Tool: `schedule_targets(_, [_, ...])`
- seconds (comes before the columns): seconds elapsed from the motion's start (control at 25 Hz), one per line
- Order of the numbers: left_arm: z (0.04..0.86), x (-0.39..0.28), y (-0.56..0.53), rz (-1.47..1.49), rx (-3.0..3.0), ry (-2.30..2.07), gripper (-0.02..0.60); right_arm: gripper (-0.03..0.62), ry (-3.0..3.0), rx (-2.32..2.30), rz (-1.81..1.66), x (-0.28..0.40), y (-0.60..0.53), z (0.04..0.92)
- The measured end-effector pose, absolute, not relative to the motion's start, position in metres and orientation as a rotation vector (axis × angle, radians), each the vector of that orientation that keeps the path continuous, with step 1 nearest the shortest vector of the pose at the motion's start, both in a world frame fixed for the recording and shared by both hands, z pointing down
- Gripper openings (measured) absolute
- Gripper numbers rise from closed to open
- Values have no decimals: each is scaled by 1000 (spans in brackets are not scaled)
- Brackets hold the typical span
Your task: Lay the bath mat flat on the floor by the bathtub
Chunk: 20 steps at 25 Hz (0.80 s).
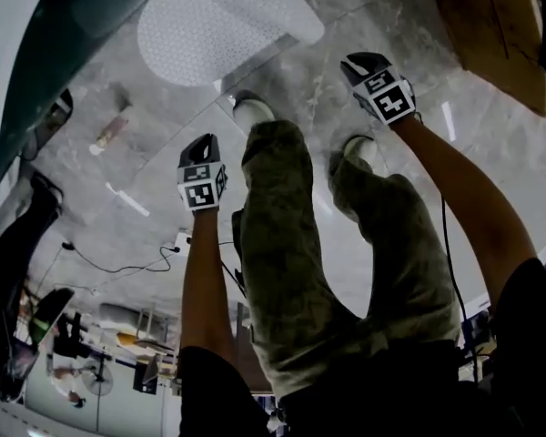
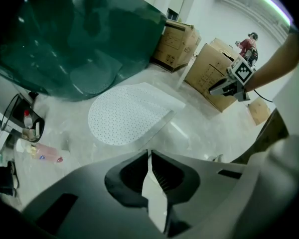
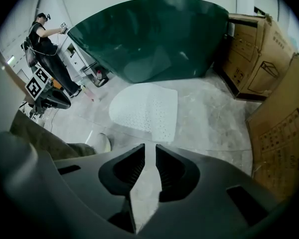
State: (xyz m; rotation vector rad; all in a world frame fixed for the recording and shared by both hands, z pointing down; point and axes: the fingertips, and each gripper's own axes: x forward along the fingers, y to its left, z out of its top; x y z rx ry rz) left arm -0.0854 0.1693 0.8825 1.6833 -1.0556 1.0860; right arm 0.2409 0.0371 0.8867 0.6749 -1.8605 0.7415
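**Folded mat ahead of both claws, fold on the right claw's side**

The white perforated bath mat (image 1: pixel 223 30) lies on the marble floor (image 1: pixel 164 167) just beside the green bathtub (image 3: pixel 154 39), and one end seems doubled back over itself. It sits ahead of both claws and apart from them. The left claw (image 2: pixel 149 156) is pinched together with nothing in it. The right claw (image 3: pixel 150 148) stands slightly apart, also empty. The doubled end faces the right claw, so that hand looks better placed to unfold it

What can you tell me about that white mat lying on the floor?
The bath mat is white and thin, looks rubbery, and is covered in fine dots. One end is rounded and the other straight. The strip by the straight end looks smoother, perhaps folded over. It lies mostly flat on the grey marbled floor, close beside the dark green bathtub. Nothing but the floor seems to touch it.
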Motion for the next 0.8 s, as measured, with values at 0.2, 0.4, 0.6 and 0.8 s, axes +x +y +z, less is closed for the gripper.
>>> schedule_targets(0.2, [932,-90,162,1060,1734,-1073,32,84,-1893,609,742,235,24,939])
schedule_targets(0.4, [992,-101,148,1027,1740,-1111,32,95,-1923,579,792,231,3,997])
schedule_targets(0.6, [1056,-119,119,902,1725,-1216,32,110,-2000,638,818,231,-40,1039])
schedule_targets(0.8, [1101,-130,109,930,1785,-1259,32,126,-2090,667,939,247,-63,1066])
